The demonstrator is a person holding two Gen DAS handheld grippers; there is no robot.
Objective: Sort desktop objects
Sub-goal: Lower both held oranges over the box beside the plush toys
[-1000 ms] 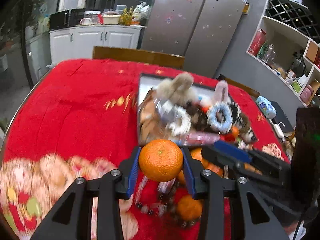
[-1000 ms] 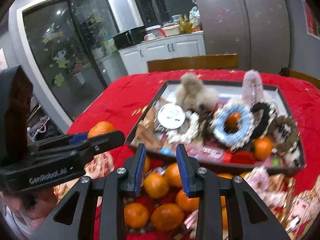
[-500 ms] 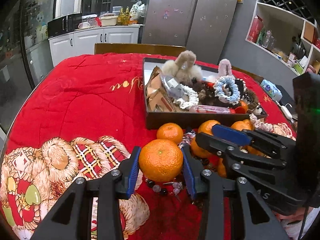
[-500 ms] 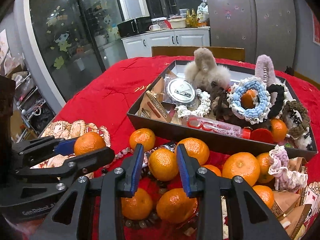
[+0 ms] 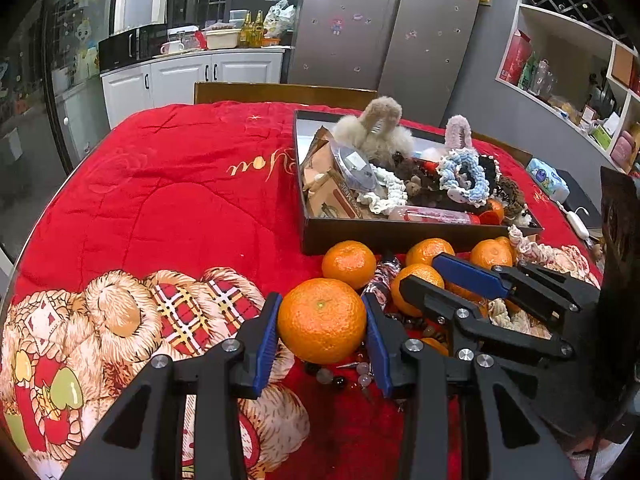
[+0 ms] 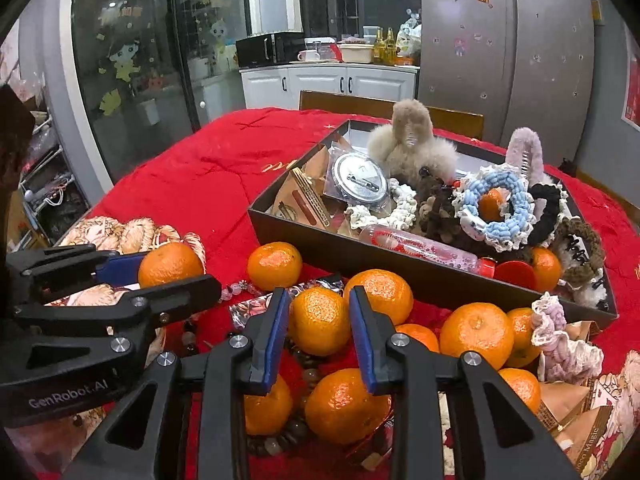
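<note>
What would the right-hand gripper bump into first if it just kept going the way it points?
Most likely the mandarin already sitting between the closing jaws of the right gripper, in the loose pile in front of the black tray. Beyond it lies the red tablecloth, though depth is hard to judge.

"GenRobot.AI" printed white on left gripper [image 6: 176, 264] body; gold script "You" embroidered on red tablecloth [image 5: 180, 200], left of the black tray [image 5: 380, 234].

Home kitchen-dining room: steel double-door fridge [image 5: 384, 24] with magnets at top centre, white cabinets [image 5: 192, 76] with microwave [image 5: 132, 46], bottles and bowls on the counter at upper left, open wall shelves [image 5: 576, 60] at right, table under a red quilted cloth [image 5: 180, 192] with a wooden chair [image 5: 280, 94] behind.
</note>
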